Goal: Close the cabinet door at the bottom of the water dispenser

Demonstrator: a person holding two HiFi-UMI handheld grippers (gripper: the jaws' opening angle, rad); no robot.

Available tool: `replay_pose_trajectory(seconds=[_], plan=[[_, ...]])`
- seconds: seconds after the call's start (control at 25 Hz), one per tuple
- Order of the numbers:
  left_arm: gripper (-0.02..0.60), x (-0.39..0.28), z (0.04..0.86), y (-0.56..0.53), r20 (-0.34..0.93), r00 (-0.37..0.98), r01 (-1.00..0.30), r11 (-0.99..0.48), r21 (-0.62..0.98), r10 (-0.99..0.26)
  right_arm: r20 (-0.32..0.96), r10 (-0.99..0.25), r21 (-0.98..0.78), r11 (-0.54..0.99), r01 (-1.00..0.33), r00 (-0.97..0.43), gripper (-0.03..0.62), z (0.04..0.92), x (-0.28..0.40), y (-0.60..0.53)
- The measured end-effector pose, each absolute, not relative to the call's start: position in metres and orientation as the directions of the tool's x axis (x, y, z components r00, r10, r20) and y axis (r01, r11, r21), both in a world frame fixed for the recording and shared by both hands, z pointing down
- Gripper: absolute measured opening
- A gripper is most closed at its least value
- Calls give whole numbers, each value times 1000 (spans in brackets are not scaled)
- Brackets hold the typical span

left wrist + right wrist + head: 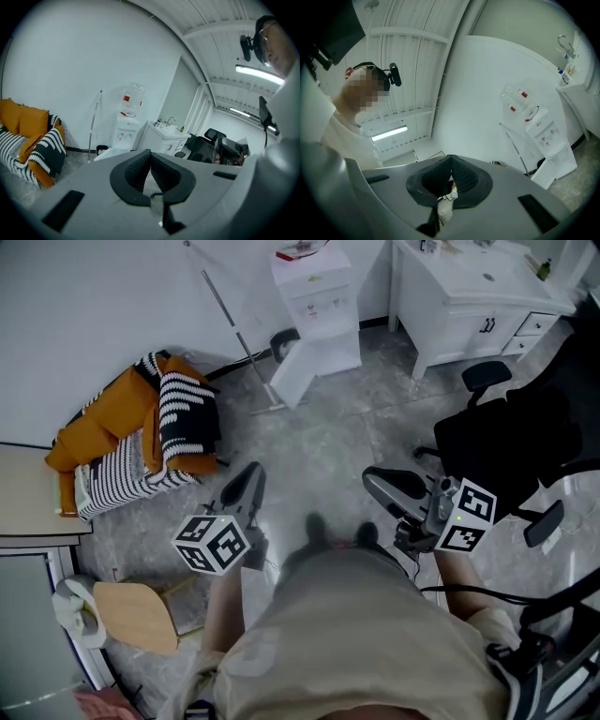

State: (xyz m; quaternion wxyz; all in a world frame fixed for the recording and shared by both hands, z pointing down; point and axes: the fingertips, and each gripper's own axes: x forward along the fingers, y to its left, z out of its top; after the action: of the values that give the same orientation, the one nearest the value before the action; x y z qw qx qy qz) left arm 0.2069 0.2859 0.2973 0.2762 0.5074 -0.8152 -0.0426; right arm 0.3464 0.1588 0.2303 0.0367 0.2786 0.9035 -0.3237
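Far left in my head view, an orange sofa (103, 423) sits against the wall with black-and-white striped cushions (183, 409) piled on it. Below it, at the left edge, is a pale wooden seat (136, 615).

Next comes my left gripper (242, 486), low over the grey floor (319, 451), with its marker cube (211, 543) facing the camera. In the left gripper view its fingers (136, 171) are closed. The tips meet and there is nothing between them.

Further right, a thin pole (234, 329) leans against the wall. Just beside it stands the water dispenser (314, 287), at the far wall near the top of the head view, with a clear bottle (132, 98) on top. The cabinet door (309, 367) at its bottom stands open, swung out over the floor. Both grippers are well apart from it, on the near side of the room.

My right gripper (377, 482) is right of centre, its cube beside the black office chair (506, 437). In the right gripper view the fingers (464, 176) are pressed together at the tips and hold nothing. Only a sliver of striped cushion shows through the gap lower down. That view shows the dispenser (543, 133) tilted at its right, the door (555, 166) hanging open.

Farthest right, a white sink cabinet (469, 306) stands in the corner behind the chair.
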Motion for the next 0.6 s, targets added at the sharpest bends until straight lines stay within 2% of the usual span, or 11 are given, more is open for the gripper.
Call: replay_pose_trajectory(seconds=[0.28, 0.6], plan=[[-11, 166, 305, 312, 344, -320, -796, 447, 408, -883, -203, 475, -536, 678, 503, -856, 0, 224, 317, 193], [-11, 72, 301, 344, 263, -274, -804, 370, 466, -925, -165, 454, -516, 717, 469, -876, 0, 209, 220, 246]])
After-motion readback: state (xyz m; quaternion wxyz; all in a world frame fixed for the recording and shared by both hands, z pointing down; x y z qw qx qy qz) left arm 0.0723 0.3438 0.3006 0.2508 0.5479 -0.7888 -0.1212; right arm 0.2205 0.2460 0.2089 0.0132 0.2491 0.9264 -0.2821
